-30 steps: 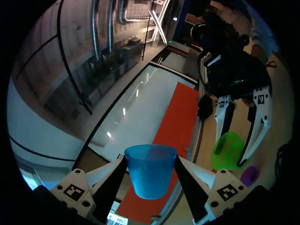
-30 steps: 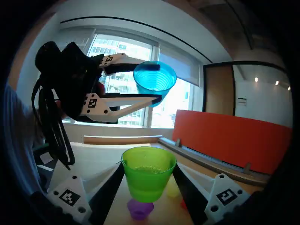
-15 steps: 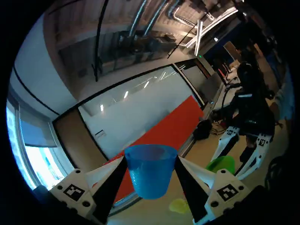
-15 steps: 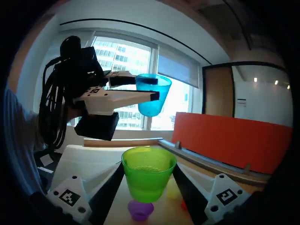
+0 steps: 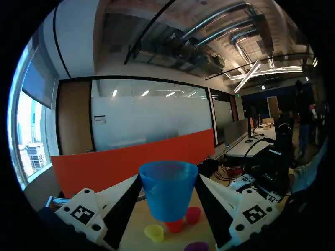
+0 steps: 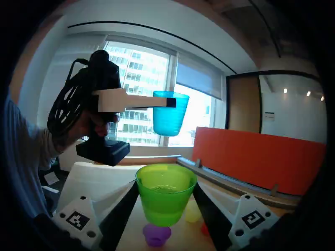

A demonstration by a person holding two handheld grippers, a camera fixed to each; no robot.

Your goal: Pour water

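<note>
In the left gripper view, my left gripper (image 5: 168,184) is shut on an upright blue cup (image 5: 168,193). The right gripper view shows the same blue cup (image 6: 170,113) level and high above the table, pinched by the left gripper (image 6: 169,101), which a hand (image 6: 90,125) holds. My right gripper (image 6: 166,188) is shut on a green cup (image 6: 166,201) that stands upright below and in front of the blue one. Some water seems to lie in the green cup. The right gripper (image 5: 256,189) also appears low at the right of the left gripper view, partly hidden.
Small cups sit on the wooden table (image 6: 125,234): purple (image 6: 155,233), yellow (image 6: 192,213) and red (image 6: 204,228). The left gripper view shows a yellow cup (image 5: 154,232) and red ones (image 5: 193,214). An orange partition (image 6: 259,161) runs along the table's far edge. A window (image 6: 138,83) lies behind.
The left gripper has rolled the blue cup from tipped over the green cup back to upright, and its view has swung level. The right gripper and green cup have stayed still.
</note>
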